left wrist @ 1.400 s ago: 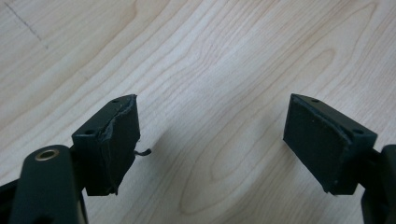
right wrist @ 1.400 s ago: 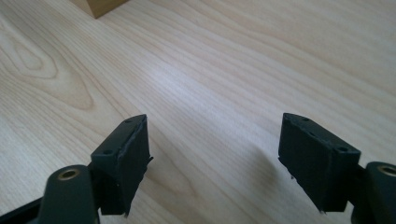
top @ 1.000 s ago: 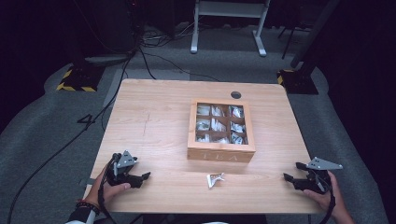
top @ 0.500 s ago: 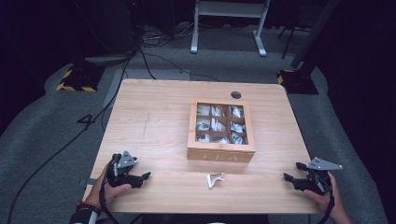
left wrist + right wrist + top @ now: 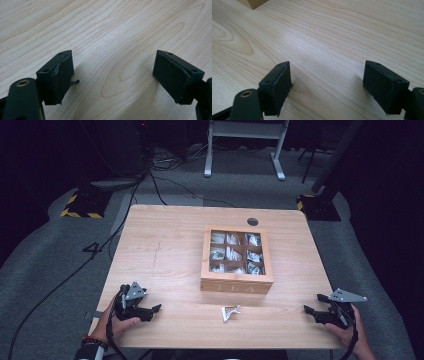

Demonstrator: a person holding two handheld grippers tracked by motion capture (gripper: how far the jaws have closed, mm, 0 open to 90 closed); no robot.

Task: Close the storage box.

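Note:
A wooden tea box [image 5: 236, 259] with a windowed lid and several packets inside stands right of the table's middle. One small silvery packet [image 5: 230, 312] lies on the wood just in front of it. My left gripper [image 5: 152, 311] rests near the front left corner, held by a hand, its jaws wide apart over bare wood [image 5: 112, 72]. My right gripper [image 5: 314, 305] sits at the front right edge in the other hand, likewise open with nothing between its pads [image 5: 327, 82]. A corner of the tea box [image 5: 254, 3] shows at the top left of the right gripper view.
The light wooden table [image 5: 165, 245] has a round cable hole [image 5: 252, 221] at the back. Grey carpet with cables surrounds it, and a white stand frame [image 5: 245, 145] is behind. Dark gear stands at both back corners.

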